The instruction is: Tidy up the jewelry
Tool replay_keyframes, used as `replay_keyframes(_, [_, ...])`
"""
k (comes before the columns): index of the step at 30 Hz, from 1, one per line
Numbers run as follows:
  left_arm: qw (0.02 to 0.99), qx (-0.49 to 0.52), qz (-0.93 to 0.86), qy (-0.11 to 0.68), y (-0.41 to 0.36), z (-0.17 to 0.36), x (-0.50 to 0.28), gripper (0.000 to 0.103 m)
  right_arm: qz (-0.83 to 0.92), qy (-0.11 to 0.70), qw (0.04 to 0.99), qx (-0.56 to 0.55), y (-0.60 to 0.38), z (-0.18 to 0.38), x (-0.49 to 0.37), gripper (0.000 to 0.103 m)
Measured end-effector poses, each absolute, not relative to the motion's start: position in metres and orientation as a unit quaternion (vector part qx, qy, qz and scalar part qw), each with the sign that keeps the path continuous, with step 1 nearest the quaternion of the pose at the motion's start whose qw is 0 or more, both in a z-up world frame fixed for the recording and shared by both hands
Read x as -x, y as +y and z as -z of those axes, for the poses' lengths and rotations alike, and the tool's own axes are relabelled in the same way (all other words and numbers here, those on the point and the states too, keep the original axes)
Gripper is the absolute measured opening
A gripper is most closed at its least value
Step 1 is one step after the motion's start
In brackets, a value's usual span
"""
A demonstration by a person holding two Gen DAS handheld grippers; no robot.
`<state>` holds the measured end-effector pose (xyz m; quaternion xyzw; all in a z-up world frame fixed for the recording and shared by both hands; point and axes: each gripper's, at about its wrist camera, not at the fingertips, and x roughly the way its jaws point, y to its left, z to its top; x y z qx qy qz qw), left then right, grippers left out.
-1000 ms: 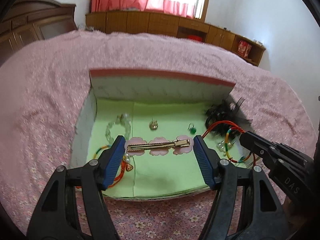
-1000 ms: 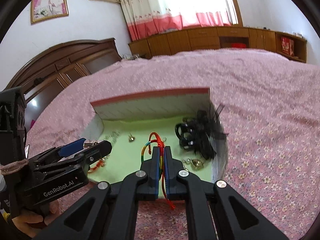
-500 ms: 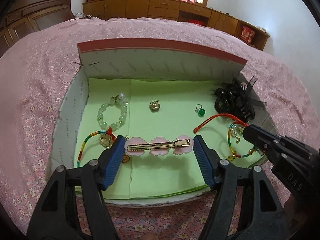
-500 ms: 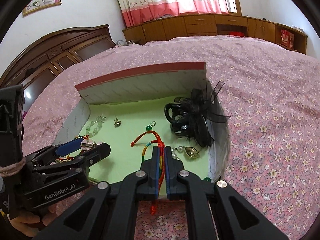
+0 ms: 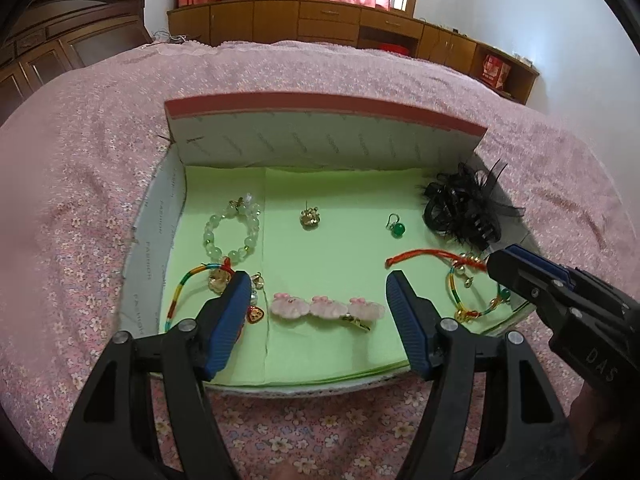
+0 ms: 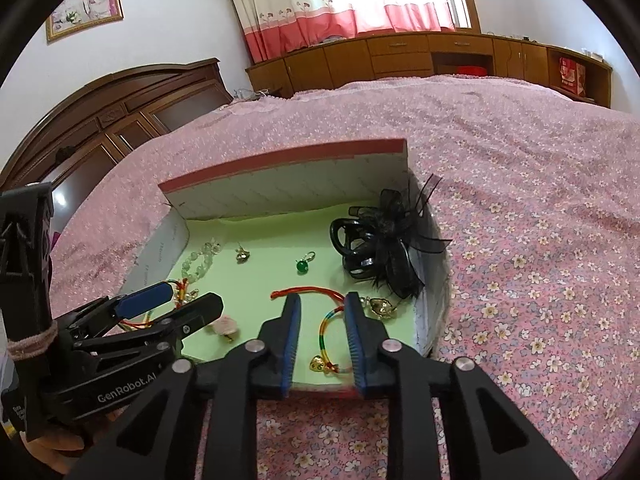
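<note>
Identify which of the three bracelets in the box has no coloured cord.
The pale green bead bracelet near the box's back left corner: it is all translucent beads. The other two, one front left, one front right, have rainbow cords.

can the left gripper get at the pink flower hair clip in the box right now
Probably yes. The left gripper stands open with the pink hair clip lying flat on the green liner between its fingers, nothing over it. The right gripper is off to the side.
</note>
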<state>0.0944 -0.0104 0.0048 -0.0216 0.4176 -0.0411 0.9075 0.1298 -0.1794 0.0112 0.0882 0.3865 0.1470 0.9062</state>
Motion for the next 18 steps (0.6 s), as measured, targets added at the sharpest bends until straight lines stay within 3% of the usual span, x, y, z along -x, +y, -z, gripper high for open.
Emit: replay_keyframes(18, [0.927, 0.039, 0.035, 0.37, -0.002, -0.05, -0.043, 0.063, -0.151, 0.335, 0.925, -0.094, -0.181, -0.054, -0.08, 0.053])
